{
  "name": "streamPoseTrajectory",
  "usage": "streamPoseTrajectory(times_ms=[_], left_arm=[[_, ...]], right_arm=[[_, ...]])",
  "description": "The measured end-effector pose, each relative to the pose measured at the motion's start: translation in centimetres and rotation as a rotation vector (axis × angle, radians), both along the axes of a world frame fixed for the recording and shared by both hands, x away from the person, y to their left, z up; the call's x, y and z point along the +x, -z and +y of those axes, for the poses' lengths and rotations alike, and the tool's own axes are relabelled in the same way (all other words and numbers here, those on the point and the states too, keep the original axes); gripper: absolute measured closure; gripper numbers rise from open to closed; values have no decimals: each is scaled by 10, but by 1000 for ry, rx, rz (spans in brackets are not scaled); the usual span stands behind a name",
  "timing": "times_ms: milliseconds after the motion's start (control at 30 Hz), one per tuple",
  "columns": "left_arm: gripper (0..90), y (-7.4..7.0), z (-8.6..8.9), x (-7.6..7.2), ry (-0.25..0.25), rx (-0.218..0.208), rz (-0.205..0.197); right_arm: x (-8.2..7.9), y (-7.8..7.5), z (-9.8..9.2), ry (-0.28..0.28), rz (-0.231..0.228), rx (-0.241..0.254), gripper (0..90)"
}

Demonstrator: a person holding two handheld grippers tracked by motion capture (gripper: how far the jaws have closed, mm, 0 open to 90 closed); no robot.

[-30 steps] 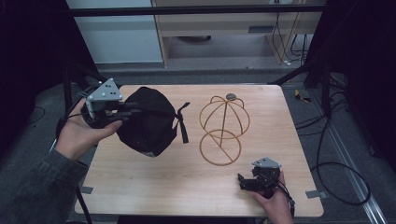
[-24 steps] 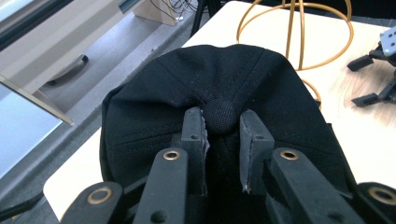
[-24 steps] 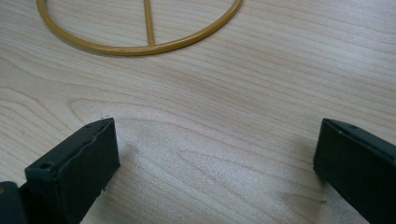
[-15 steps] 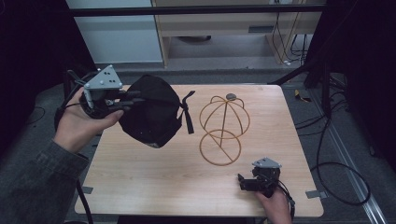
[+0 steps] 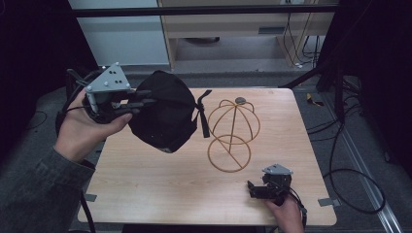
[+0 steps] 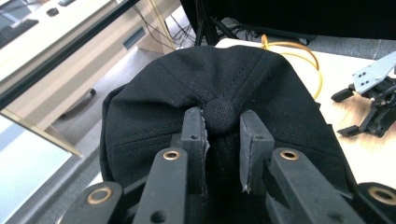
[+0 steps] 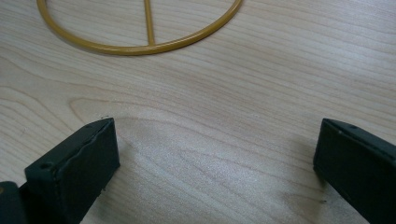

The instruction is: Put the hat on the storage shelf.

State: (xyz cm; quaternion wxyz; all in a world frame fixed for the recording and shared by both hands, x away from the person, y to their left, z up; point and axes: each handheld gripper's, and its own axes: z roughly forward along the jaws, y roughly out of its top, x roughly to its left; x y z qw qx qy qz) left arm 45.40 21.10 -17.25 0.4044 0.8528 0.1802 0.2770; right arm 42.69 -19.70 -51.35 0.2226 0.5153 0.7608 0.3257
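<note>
Hidden: the black cap [image 5: 164, 116] covers the left gripper [image 6: 223, 135]'s tips in the high view; room edges sink into dark.
Counter: pale wood counter [image 5: 160, 189], centre of frame, grey floor around it.
Cap: upper left of centre, off the counter, higher than a second ago.
Wire stand [image 5: 232, 132]: gold, right of the cap, apart from it.
Left gripper: pinching the cap's crown at its button.
Right gripper [image 5: 256, 188]: lower right, jaws spread wide over bare wood, unmoved.

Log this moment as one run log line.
left gripper: shut on black cap, lifted | right gripper: open, empty | wire stand: bare
</note>
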Motion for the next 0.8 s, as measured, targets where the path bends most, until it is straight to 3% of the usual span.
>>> streamPoseTrajectory(times_ms=[367, 800], left_arm=[[745, -3, -16, -4, 33, -13, -26], [744, -6, -46, 0, 83, -27, -17]], right_arm=[[0, 0, 0, 0, 0, 0, 4], [0, 0, 0, 1, 2, 2, 4]])
